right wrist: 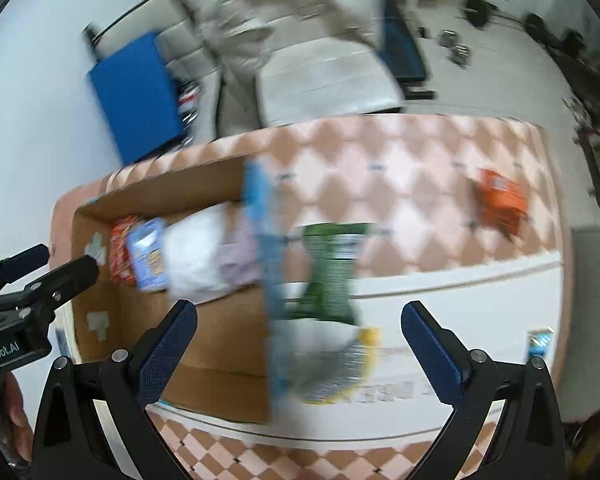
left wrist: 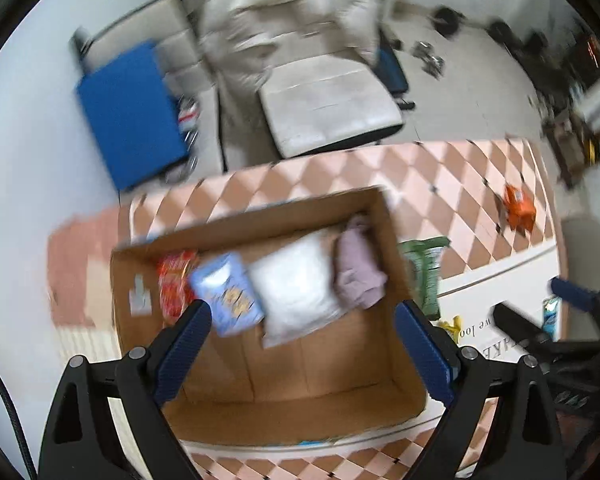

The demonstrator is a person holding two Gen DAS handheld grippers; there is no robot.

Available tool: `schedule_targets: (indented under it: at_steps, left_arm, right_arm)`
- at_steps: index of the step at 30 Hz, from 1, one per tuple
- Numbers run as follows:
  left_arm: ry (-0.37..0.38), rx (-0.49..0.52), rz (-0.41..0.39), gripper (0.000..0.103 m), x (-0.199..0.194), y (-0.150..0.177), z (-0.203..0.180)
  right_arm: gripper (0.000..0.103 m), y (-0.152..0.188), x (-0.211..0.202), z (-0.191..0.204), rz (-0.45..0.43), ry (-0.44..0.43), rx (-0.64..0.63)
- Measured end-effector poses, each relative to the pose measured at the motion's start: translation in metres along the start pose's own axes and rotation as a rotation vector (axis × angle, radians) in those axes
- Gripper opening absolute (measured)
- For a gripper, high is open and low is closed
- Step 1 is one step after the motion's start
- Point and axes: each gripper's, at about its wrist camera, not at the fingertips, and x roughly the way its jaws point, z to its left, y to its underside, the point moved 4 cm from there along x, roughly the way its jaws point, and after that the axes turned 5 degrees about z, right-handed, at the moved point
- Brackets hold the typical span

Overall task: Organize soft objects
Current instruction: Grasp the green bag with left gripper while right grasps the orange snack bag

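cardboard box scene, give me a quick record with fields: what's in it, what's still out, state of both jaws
in box: red packet, blue packet, white pillow, pink cloth, in a row inside the cardboard box
outside box: green bag beside its right wall, orange packet farther off, yellow-edged bag nearest
surface: checked cloth
left gripper: jaws open, empty, over the box
right gripper: jaws open, empty

Box [left wrist: 260, 412]: near half bare floor, open from above. Far half taken, side by side: red packet [left wrist: 174, 280], blue packet [left wrist: 228, 294], white pillow [left wrist: 296, 284], pink cloth [left wrist: 358, 270]. Just outside right wall: green bag [left wrist: 424, 268], yellow bag [right wrist: 340, 364]. Checked cloth [left wrist: 440, 184] beyond box open; orange packet [left wrist: 520, 206] well apart, far right.
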Motion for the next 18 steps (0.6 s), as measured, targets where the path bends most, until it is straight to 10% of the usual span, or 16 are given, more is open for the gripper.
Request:
schedule_targets:
  at_steps: [10, 18]
  left_arm:
    - [-0.123, 0.292, 0.236, 0.094, 0.089, -0.054, -0.149]
    - [-0.136, 0.302, 0.449, 0.094, 0.171, -0.042, -0.184]
  right_arm:
    - [0.103, -0.009, -0.013, -0.174, -0.026, 0.037, 0.261]
    - [0.103, -0.027, 0.022, -0.234, 0.036, 0.052, 0.305]
